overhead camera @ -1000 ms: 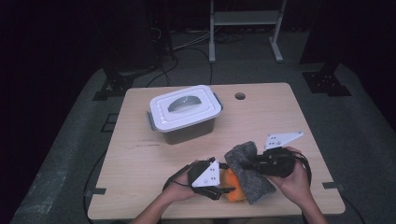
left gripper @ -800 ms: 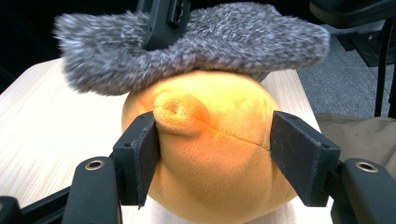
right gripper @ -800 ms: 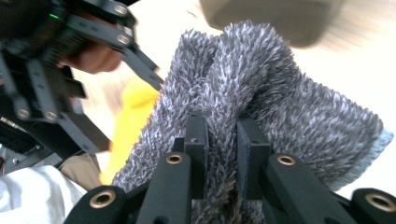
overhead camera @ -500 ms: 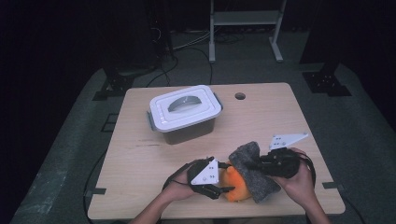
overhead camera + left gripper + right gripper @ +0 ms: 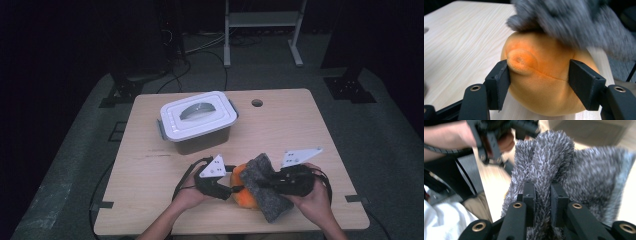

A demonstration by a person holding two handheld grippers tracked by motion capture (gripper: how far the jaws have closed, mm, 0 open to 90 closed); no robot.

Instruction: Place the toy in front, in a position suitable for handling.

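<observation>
Orange plush: a soft, rounded toy [image 5: 544, 82] sits between the jaws of the left tongs [image 5: 540, 82], near the front edge of the table; both black pads press on its sides, and the left pad dents the pile beside a small dimple.
Left tongs: grasping the orange toy around its middle, jaws about halfway apart.
Right tongs [image 5: 542, 200]: clenched tight on a fold of the grey cloth [image 5: 579, 175], with the fibres squeezed between the two pads.
Grey cloth: shaggy, thick, limp; in the high view it [image 5: 267, 187] lies over the right side of the orange toy [image 5: 241, 192] and touches it.
How the toy will handle: I judge it light and squashy, not fragile and not slippery; it gives under the pads, so a grip across the widest part should hold better than one near the edge.
How the cloth will handle: floppy, it hangs and drags; I think a pinch on a bunched fold is the safest hold.
Table [image 5: 310, 130]: pale wood, smooth, with a small round hole at the back.
Box [image 5: 199, 122]: a grey plastic container with a white clip lid, closed, well apart from the hands.
</observation>
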